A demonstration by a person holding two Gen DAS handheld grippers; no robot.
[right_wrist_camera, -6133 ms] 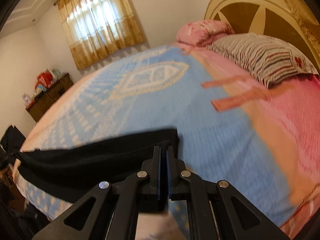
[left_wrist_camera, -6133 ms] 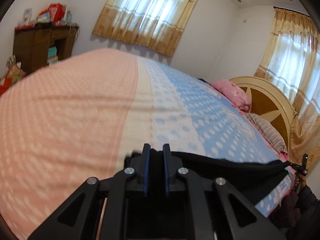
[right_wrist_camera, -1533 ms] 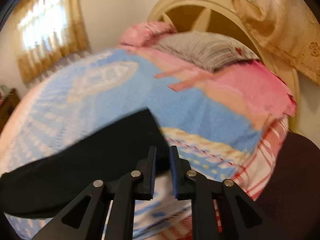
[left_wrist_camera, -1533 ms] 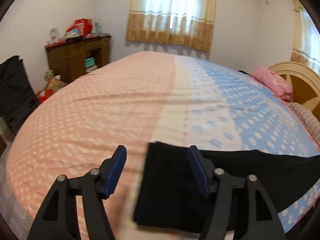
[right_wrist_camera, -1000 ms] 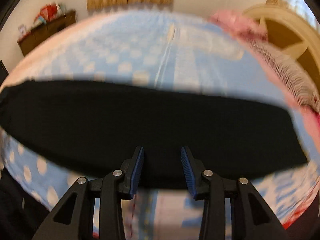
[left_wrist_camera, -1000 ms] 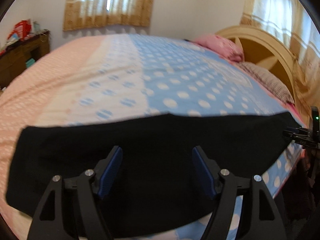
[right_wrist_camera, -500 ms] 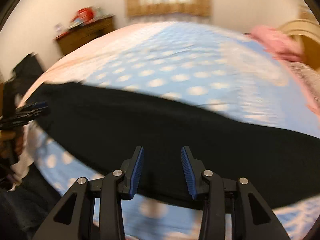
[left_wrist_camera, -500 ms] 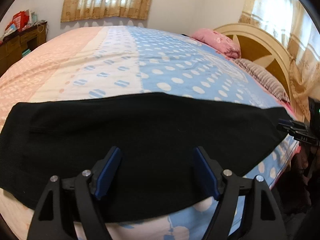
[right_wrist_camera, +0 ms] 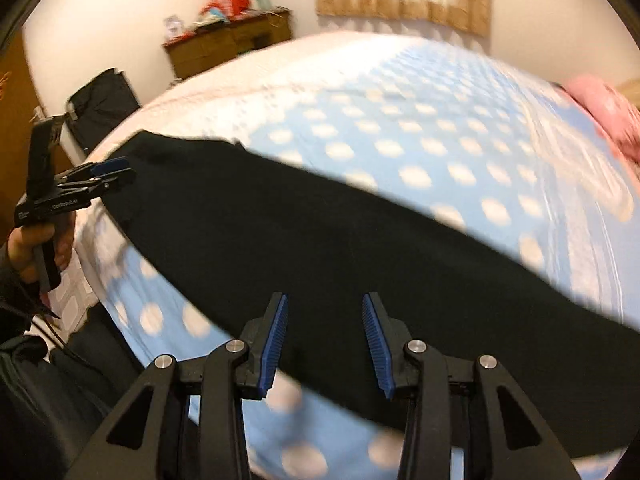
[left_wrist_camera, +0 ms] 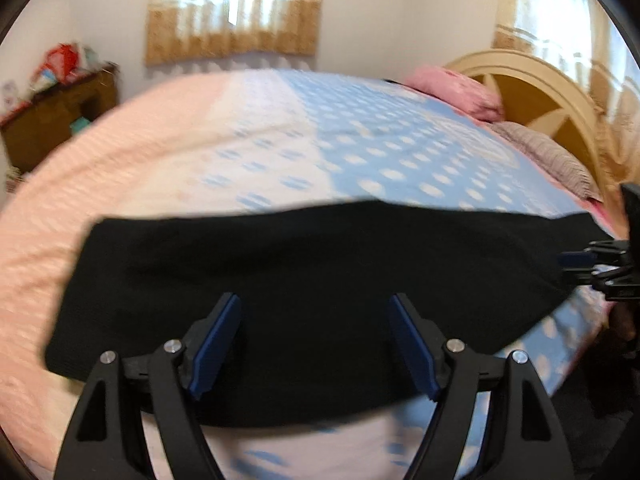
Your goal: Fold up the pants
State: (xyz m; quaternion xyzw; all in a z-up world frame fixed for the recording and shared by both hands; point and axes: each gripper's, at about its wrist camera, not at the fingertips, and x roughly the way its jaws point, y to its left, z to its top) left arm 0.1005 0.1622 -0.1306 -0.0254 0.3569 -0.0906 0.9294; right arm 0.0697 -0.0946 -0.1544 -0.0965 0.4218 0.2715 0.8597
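Note:
The black pants (left_wrist_camera: pixel 312 276) lie flat in a long band across the near edge of the bed (left_wrist_camera: pixel 280 152). They also show in the right wrist view (right_wrist_camera: pixel 360 248). My left gripper (left_wrist_camera: pixel 316 344) is open and empty, above the pants near their left end. My right gripper (right_wrist_camera: pixel 324 336) is open and empty, above the pants' near edge. The right gripper shows at the right rim of the left wrist view (left_wrist_camera: pixel 596 264), by the pants' right end. The left gripper shows in the right wrist view (right_wrist_camera: pixel 100 178), by the pants' left end.
The bedspread is pink on the left and blue with white dots on the right. A pink pillow (left_wrist_camera: pixel 456 90), a striped pillow (left_wrist_camera: pixel 548 156) and a cream headboard (left_wrist_camera: pixel 552 92) are at the right. A wooden cabinet (right_wrist_camera: pixel 228 46) and a black bag (right_wrist_camera: pixel 102 106) stand left of the bed.
Both grippers let go of the pants, which were spread flat on the bed. Both jaws opened. Over the last half second the right wrist view swung left and the left wrist view shifted.

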